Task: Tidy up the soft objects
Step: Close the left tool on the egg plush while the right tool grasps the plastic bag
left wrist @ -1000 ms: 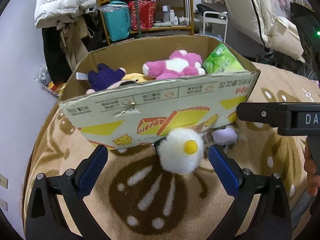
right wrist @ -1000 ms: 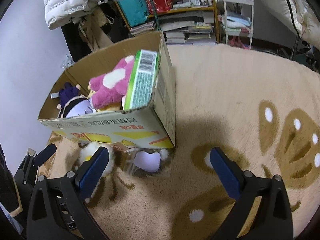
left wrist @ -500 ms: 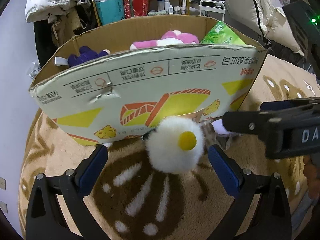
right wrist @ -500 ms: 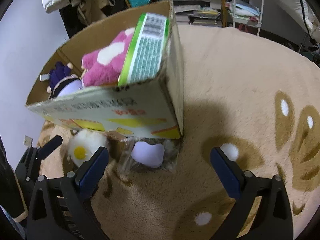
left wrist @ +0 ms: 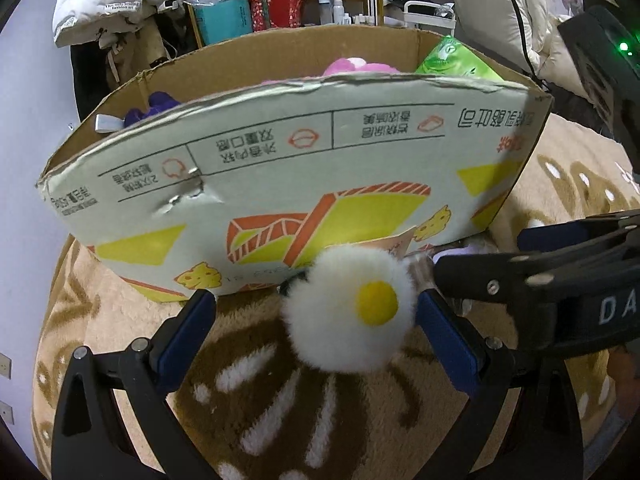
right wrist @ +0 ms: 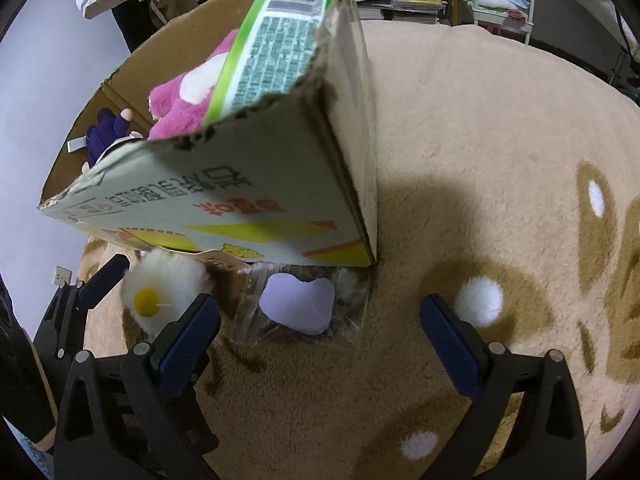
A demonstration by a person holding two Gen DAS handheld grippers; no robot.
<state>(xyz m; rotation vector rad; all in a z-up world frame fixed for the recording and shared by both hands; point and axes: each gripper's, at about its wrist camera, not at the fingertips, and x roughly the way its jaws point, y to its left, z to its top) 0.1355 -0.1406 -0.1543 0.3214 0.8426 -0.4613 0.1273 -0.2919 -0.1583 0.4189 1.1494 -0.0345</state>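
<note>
Your left gripper (left wrist: 314,318) has its jaws spread wide, released, around the fried-egg plush (left wrist: 348,312), nothing clamped yet. Your right gripper (right wrist: 320,320) is likewise released, jaws straddling the lilac plush in a clear bag (right wrist: 298,304).

Landmark: the cardboard box (left wrist: 280,176) on the patterned rug (right wrist: 480,160). Egg plush lies just outside the box's printed front wall, at its foot. Bagged plush lies beside it, near the front right corner, apparently touching the wall.

Inside the box already: pink plush (right wrist: 180,100), purple doll (right wrist: 110,130), green pack (right wrist: 276,36) standing against the right wall.

Judged progress: mostly done. Two soft things left outside, one per gripper. Neither is gripped; close, lift over the torn rim, drop in.
</note>
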